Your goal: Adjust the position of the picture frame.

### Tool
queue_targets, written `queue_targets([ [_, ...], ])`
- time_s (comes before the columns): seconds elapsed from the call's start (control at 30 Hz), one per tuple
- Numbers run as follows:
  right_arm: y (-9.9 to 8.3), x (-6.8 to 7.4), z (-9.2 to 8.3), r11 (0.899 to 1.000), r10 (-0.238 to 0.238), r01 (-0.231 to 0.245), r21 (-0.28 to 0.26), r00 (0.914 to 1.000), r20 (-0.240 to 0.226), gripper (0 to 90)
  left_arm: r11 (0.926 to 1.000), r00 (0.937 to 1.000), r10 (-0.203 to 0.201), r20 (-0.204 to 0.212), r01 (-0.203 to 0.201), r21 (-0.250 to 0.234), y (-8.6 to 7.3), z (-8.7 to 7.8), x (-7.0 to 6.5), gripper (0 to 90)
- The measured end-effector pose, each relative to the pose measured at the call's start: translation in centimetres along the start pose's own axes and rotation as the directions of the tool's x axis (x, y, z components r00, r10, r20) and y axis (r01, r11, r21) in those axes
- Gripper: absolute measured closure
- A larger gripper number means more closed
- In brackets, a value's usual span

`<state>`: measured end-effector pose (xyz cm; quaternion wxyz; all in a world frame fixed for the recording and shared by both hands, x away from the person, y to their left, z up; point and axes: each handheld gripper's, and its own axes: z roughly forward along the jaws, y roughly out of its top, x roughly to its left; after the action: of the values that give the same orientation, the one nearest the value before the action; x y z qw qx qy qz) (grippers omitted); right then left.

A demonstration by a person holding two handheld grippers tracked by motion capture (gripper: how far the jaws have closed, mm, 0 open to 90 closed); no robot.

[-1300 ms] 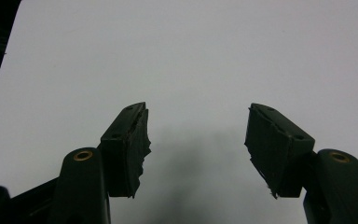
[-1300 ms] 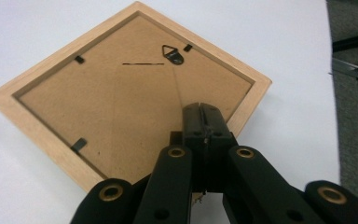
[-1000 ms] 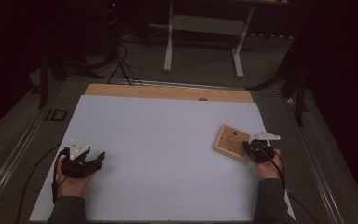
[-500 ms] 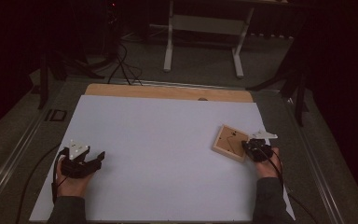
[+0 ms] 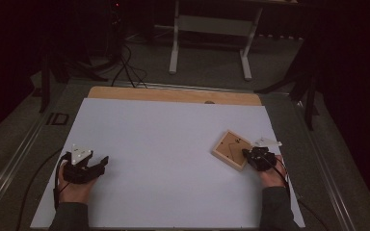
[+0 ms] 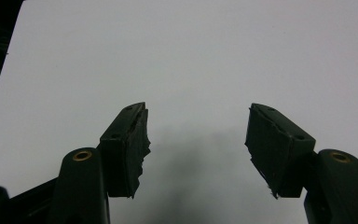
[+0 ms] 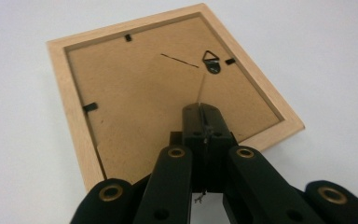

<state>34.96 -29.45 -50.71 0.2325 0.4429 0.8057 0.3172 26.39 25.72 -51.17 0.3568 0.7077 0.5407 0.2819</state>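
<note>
A light wooden picture frame [image 5: 229, 147] [image 7: 158, 93] lies face down on the white sheet [image 5: 173, 144], at its right side. Its brown backing board faces up with a small black hanger hook [image 7: 211, 60] and several black retaining tabs. My right gripper [image 5: 246, 155] [image 7: 204, 109] is shut, jaws pressed together, tip over the near part of the backing board; I see nothing between them. My left gripper [image 5: 101, 161] [image 6: 196, 126] rests at the near left of the sheet, open, with bare white sheet between its pads [image 6: 130, 140].
A wooden strip [image 5: 173, 95] borders the sheet's far edge. Metal rails [image 5: 14, 154] run along the table's sides. Beyond the table, a white stand [image 5: 212, 29] and black cables [image 5: 125, 67] are on the dark floor.
The right gripper and the frame sit slightly further left than a second ago. The left gripper has not moved.
</note>
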Motion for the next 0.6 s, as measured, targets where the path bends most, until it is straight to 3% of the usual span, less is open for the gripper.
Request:
queue_targets([
  [0.37, 0.3, 2.5, 0.0, 0.999, -0.054, 0.054, -0.009, 0.9952, -0.081, 90.0, 1.0, 1.0, 0.001, 0.0, -0.001, 0.001, 0.0, 0.0, 0.0, 38.6],
  [0.57, 0.6, 3.8, 0.1, 0.996, -0.09, 0.089, -0.014, 0.9898, -0.11, 90.0, 1.0, 1.0, 0.0, 0.0, 0.0, 0.0, 0.0, 0.0, 0.0, 38.6],
  [0.6, 0.7, 4.6, 0.2, 0.994, -0.109, 0.108, -0.017, 0.9856, -0.13, 90.0, 1.0, 1.0, -0.001, 0.0, 0.001, -0.001, 0.0, 0.0, 0.0, 38.6],
])
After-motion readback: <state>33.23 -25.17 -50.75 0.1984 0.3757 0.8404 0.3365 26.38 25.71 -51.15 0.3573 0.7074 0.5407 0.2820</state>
